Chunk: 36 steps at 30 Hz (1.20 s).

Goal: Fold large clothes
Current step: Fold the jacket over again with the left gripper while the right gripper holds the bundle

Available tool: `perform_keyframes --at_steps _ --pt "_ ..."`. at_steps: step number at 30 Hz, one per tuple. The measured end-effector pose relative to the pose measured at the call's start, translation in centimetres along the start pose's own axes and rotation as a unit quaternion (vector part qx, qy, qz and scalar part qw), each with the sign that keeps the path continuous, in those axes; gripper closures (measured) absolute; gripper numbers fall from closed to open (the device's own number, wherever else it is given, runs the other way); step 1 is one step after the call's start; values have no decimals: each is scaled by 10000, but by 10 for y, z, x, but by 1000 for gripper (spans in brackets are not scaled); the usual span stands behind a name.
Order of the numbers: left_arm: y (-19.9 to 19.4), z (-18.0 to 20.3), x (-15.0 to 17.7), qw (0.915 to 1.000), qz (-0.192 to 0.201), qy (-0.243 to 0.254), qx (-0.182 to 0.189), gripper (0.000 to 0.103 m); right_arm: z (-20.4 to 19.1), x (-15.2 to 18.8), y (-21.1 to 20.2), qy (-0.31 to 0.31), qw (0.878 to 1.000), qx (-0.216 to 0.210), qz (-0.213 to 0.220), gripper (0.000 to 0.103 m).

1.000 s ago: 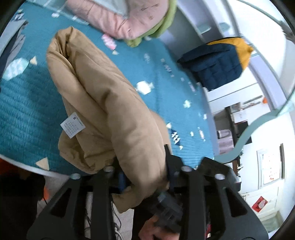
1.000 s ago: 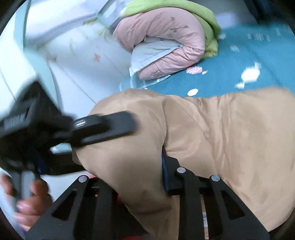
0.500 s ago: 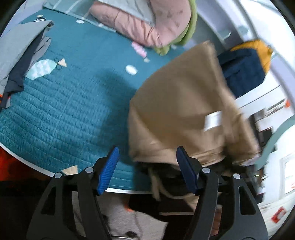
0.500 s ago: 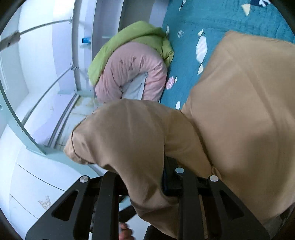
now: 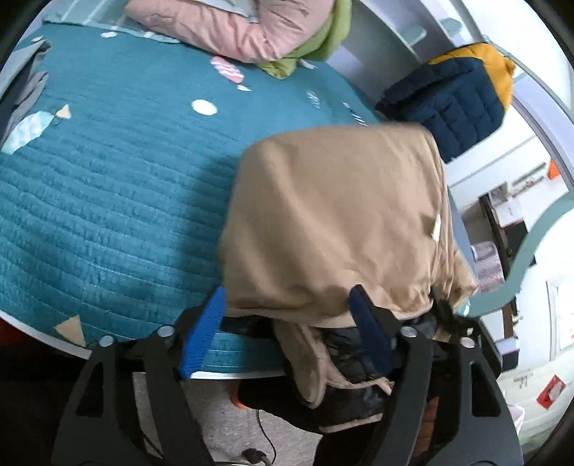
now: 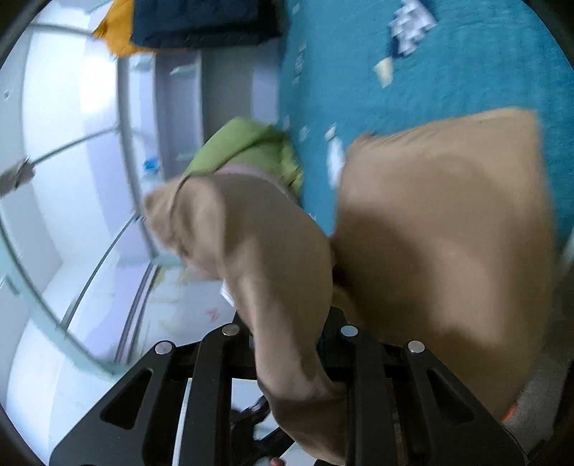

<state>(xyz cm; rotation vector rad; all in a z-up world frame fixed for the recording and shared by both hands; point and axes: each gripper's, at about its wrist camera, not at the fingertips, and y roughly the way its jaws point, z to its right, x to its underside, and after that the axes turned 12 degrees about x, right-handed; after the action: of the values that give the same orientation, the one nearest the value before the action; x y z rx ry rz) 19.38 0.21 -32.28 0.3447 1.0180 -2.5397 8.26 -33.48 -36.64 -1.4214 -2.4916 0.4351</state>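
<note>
A large tan garment [image 5: 340, 222] hangs over the near right edge of a teal quilted bed [image 5: 118, 186]. My left gripper [image 5: 287, 322] is open and empty, its blue-padded fingers [image 5: 202, 328] spread just below the garment's lower edge. My right gripper [image 6: 287, 344] is shut on a fold of the tan garment [image 6: 280, 286] and holds it up, with the rest of the cloth [image 6: 448, 233] spread to the right over the bed [image 6: 448, 64]. The right wrist view is blurred.
A rolled pink and green duvet [image 5: 251, 25] lies at the bed's far end. A navy and yellow quilted jacket [image 5: 455, 96] sits at the bed's right side. Grey clothes [image 5: 25, 82] lie at the far left. Floor and cables show below the bed edge.
My left gripper let go of the tan garment and opened; the garment now lies to its right. My right gripper kept its hold and swung the cloth round.
</note>
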Motion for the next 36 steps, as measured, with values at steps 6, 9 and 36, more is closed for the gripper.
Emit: perform_keyframes --at_steps 6,9,36 --pt "23 -4 3 9993 -314 -200 -96 29 18 -15 2 -234 9936 1103 89 84" --pt "40 -4 11 9979 -562 -99 -319 27 6 -19 2 -612 9885 1379 -18 80" --pt "52 -23 -5 9959 -555 -219 -674 14 -13 -77 56 -2410 9287 2642 -982 8"
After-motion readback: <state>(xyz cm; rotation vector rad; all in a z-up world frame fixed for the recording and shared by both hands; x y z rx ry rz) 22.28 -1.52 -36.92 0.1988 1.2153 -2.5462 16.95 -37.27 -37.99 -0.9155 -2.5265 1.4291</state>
